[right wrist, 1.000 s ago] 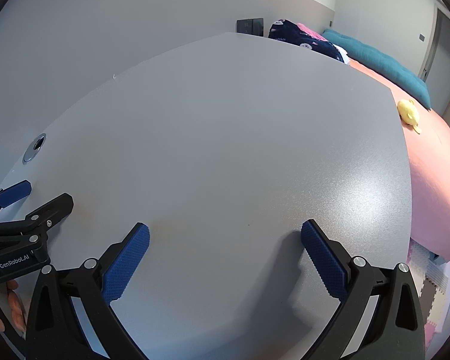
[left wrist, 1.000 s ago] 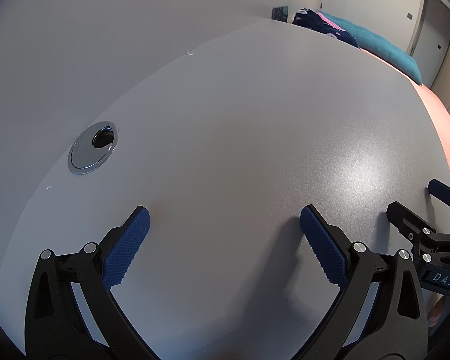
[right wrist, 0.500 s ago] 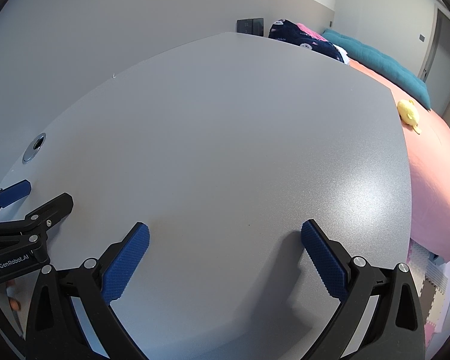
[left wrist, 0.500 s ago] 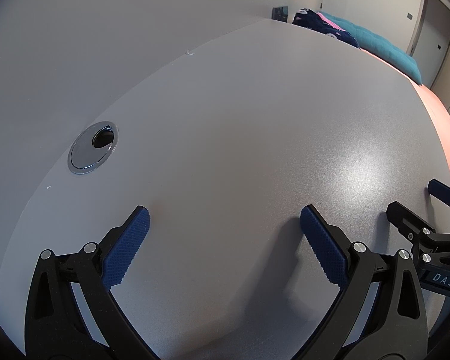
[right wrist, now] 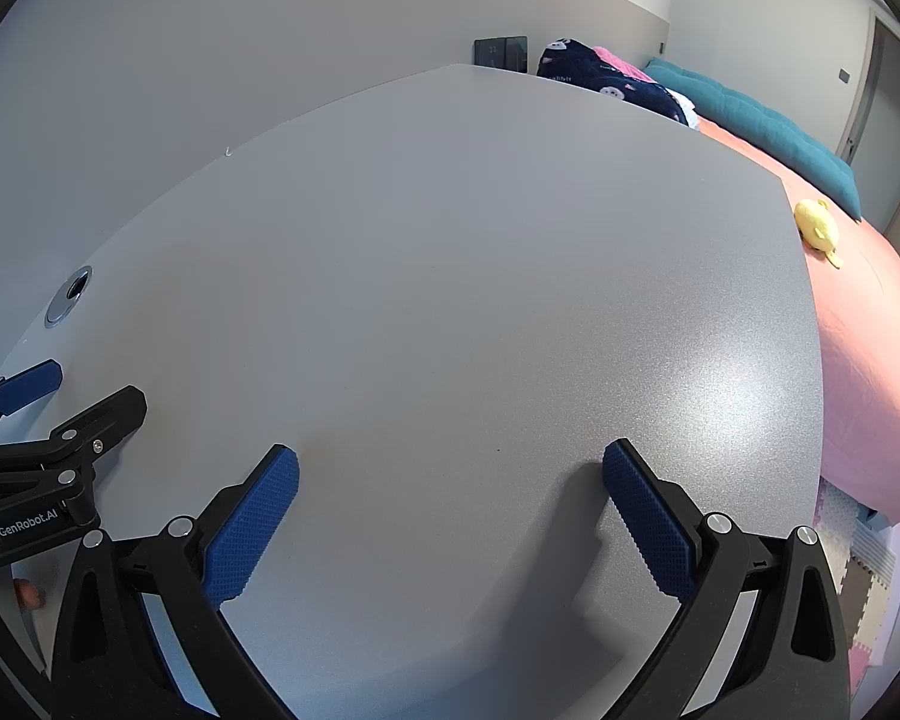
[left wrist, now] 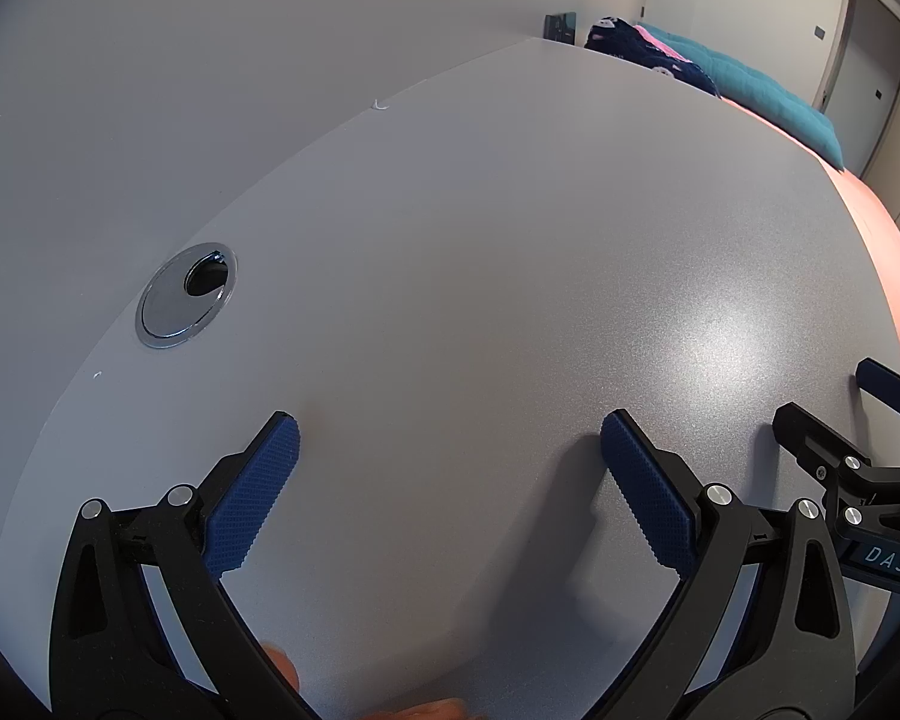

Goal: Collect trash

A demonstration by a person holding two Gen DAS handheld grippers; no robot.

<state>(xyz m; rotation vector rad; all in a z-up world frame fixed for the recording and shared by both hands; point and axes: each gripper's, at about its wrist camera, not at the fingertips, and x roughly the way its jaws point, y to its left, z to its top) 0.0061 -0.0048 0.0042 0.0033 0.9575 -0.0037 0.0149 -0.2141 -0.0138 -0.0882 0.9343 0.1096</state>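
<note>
Both grippers are hovering low over the grey table, side by side. Left gripper is sitting with jaws spread wide, nothing between the blue pads. Right gripper is doing the same, jaws wide apart and holding nothing. No trash is showing in either wrist view, so I can't tell where it is. Chrome cable grommet is sitting ahead-left of the left gripper. A yellow plush toy is lying on the pink bed just beyond the table's right edge.
</note>
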